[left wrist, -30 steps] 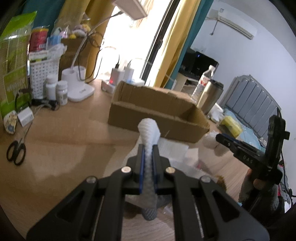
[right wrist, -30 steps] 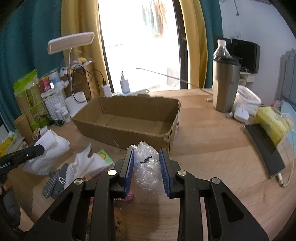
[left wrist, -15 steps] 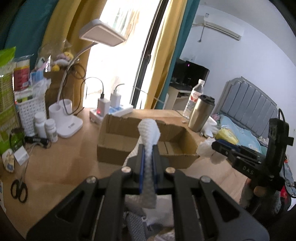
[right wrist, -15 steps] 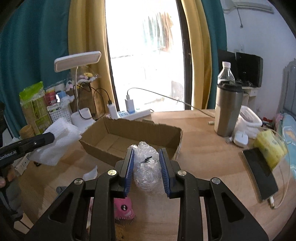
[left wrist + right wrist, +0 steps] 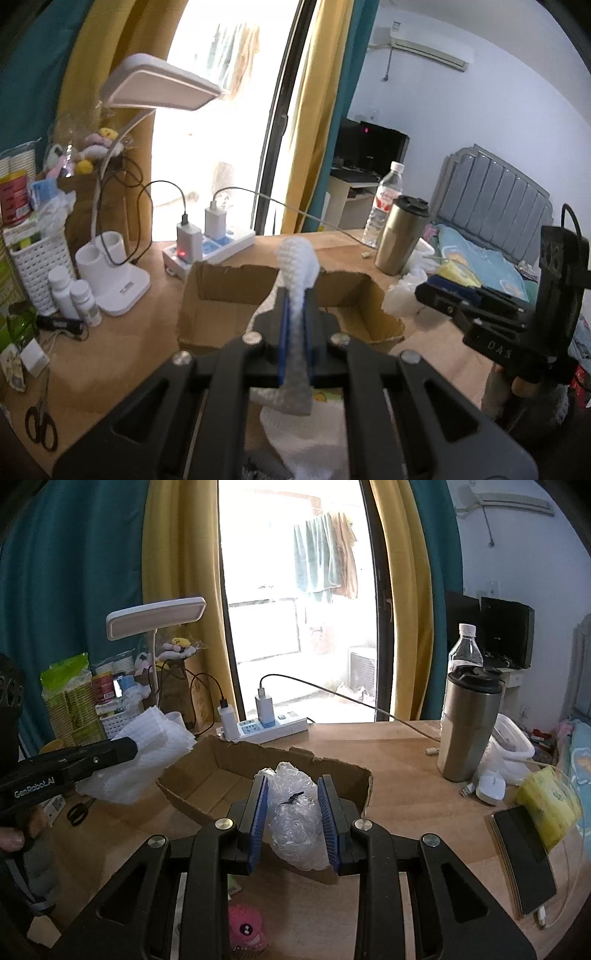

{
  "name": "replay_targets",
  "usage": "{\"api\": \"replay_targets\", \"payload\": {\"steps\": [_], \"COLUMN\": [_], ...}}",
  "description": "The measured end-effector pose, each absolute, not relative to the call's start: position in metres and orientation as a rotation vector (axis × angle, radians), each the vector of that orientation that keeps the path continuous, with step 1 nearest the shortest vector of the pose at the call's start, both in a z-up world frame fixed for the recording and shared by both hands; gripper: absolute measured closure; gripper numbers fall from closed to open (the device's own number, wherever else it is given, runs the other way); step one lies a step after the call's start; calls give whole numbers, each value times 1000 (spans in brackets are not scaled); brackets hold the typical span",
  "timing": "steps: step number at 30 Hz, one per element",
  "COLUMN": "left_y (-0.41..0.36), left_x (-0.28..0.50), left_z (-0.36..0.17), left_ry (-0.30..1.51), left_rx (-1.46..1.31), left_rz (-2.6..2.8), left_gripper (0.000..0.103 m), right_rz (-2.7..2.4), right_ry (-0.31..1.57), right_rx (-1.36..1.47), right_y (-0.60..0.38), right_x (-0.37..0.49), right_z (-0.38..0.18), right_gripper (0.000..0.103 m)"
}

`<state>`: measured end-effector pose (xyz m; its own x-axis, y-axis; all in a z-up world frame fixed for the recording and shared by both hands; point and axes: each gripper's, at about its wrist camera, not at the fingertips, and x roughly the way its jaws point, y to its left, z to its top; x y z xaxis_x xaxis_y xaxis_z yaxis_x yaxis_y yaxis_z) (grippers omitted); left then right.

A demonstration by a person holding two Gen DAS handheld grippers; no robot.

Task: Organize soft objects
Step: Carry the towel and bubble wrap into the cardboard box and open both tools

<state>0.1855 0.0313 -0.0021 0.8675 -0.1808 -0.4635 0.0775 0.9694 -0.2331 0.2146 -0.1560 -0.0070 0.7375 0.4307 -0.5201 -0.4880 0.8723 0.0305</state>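
Note:
My left gripper (image 5: 295, 295) is shut on a white foam mesh sheet (image 5: 297, 258), which sticks up between the blue pads and hangs below them. The sheet (image 5: 147, 746) also shows in the right wrist view, held off the left side of the box. My right gripper (image 5: 293, 782) is shut on a clear bubble-wrap wad (image 5: 295, 812), just in front of the box's near wall. An open, shallow cardboard box (image 5: 221, 291), with nothing showing inside, sits on the wooden table ahead of both grippers; the box (image 5: 354, 775) lies below the bubble wrap.
A desk lamp (image 5: 122, 280), power strip (image 5: 273, 727), white basket (image 5: 37, 266) and pill bottles stand behind and left of the box. A steel tumbler (image 5: 469, 731), water bottle, mouse and phone (image 5: 521, 853) sit on the right. Scissors (image 5: 40, 428) and a pink plush (image 5: 245, 930) lie near the front.
Both grippers rose with their loads. The left one carried the foam sheet up off the table toward the box; the right lifted the bubble wrap above the near box wall.

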Motion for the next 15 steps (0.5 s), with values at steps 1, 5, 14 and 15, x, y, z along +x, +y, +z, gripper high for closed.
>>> {"api": "replay_targets", "payload": {"steps": [1, 5, 14, 15], "left_y": [30, 25, 16, 16], "left_x": [188, 201, 230, 232], "left_z": [-3, -7, -22, -24], "left_ry": [505, 519, 560, 565], "left_rx": [-209, -205, -208, -209], "left_rz": [-140, -157, -196, -201], "left_gripper": [96, 96, 96, 96], "right_rz": [506, 509, 526, 528], "right_ry": [544, 549, 567, 568], "right_rx": [-112, -115, -115, -115], "right_y": [-155, -153, -148, -147], "right_x": [216, 225, 247, 248], "right_z": [-7, -11, -20, -21], "right_gripper": [73, 73, 73, 73]}}
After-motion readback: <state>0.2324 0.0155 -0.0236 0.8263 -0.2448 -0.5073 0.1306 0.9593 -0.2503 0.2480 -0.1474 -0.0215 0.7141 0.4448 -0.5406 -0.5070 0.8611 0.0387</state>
